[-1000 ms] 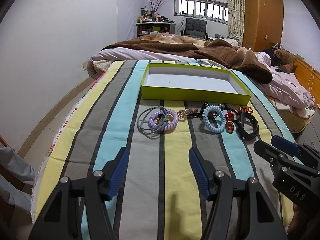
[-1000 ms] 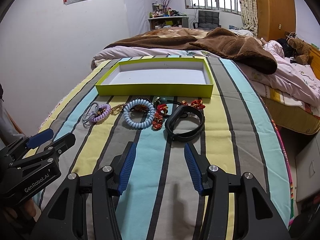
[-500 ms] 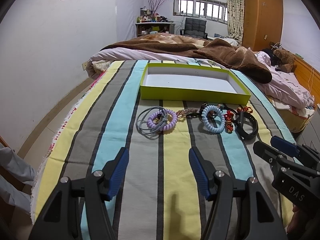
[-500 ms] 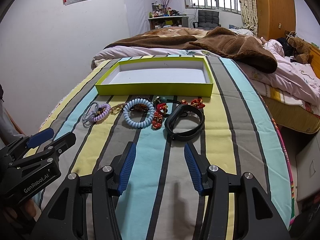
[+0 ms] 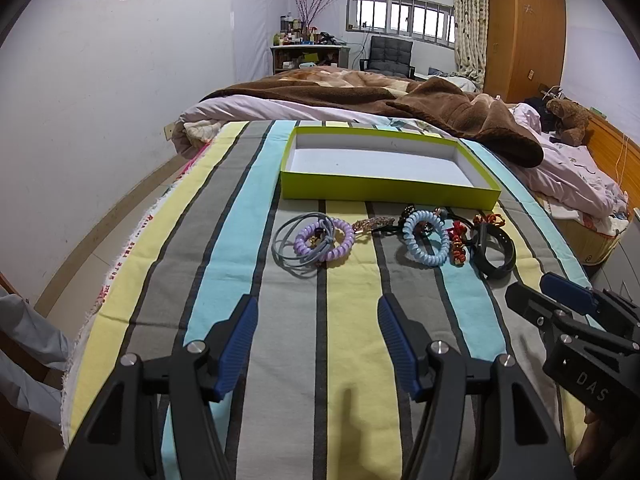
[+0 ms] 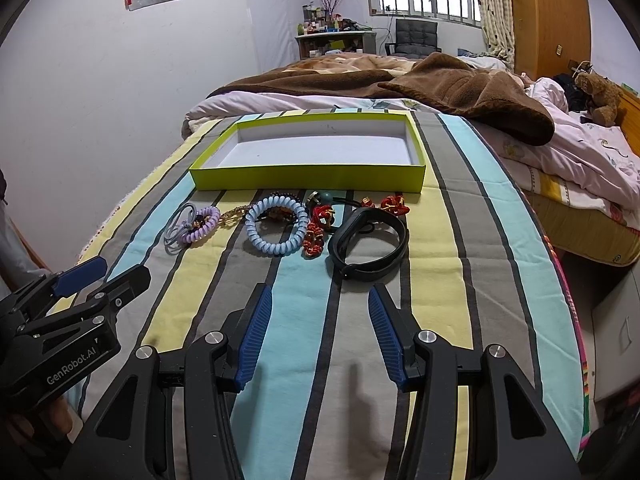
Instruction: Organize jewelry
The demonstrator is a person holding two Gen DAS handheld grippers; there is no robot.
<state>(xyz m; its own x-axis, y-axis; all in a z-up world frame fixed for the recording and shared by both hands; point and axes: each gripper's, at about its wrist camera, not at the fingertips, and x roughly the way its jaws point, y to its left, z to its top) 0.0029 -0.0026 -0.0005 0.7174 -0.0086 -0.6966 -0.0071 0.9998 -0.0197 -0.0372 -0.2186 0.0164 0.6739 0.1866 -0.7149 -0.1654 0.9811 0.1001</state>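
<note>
A row of jewelry lies on the striped cloth in front of an empty lime-green tray (image 5: 390,191) (image 6: 308,178). From left: grey hair ties (image 5: 286,250) under a purple coil band (image 5: 325,239) (image 6: 200,225), a gold chain (image 5: 370,224), a light-blue coil band (image 5: 425,237) (image 6: 276,230), red beaded pieces (image 5: 458,242) (image 6: 316,236) and a black wristband (image 5: 493,251) (image 6: 370,246). My left gripper (image 5: 316,320) stands open, short of the purple band. My right gripper (image 6: 316,306) stands open just short of the black wristband. Both hold nothing.
The striped cloth (image 5: 352,360) covers a table with its left edge dropping to the floor near a white wall (image 5: 80,120). A bed with a brown blanket (image 5: 400,100) lies beyond the tray. A wooden wardrobe (image 5: 524,28) stands at the back right.
Both views have barely shifted; the jewelry and tray lie as before and both grippers stay open.
</note>
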